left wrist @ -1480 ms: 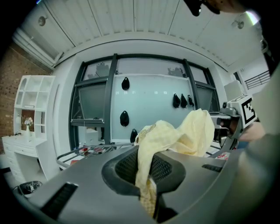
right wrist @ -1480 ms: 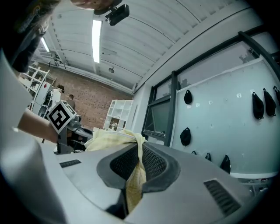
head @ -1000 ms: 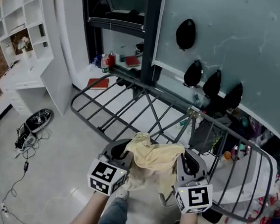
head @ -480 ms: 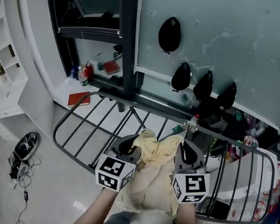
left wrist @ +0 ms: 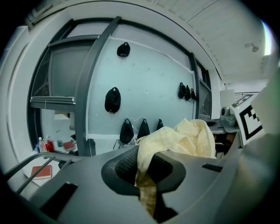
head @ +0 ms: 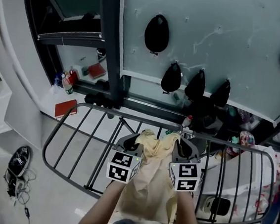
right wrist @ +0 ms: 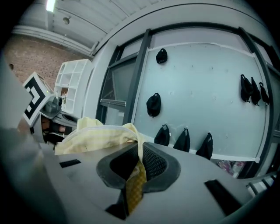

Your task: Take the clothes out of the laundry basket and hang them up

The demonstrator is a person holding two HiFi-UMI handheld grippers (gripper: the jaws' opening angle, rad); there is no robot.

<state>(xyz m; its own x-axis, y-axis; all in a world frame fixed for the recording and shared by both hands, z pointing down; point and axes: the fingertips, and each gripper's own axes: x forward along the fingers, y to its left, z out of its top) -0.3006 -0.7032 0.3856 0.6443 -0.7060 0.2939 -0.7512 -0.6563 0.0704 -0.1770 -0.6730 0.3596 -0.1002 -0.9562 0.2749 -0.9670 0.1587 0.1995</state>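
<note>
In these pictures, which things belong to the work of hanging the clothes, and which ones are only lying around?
Belong to the job:
- yellow garment, clamped by the left gripper and the right gripper
- grey drying rack

Just lying about:
- red book
- bottles on the ledge
- black caps hung on the wall
- dark object on the floor

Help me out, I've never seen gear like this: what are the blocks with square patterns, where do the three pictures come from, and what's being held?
No robot: a person holds a two-jaw gripper in each hand; the patterned cubes belong to them. One picture is from a head camera looking down, the other two from cameras on the grippers. The left gripper and right gripper are each shut on a pale yellow garment, held by a grey drying rack.
</note>
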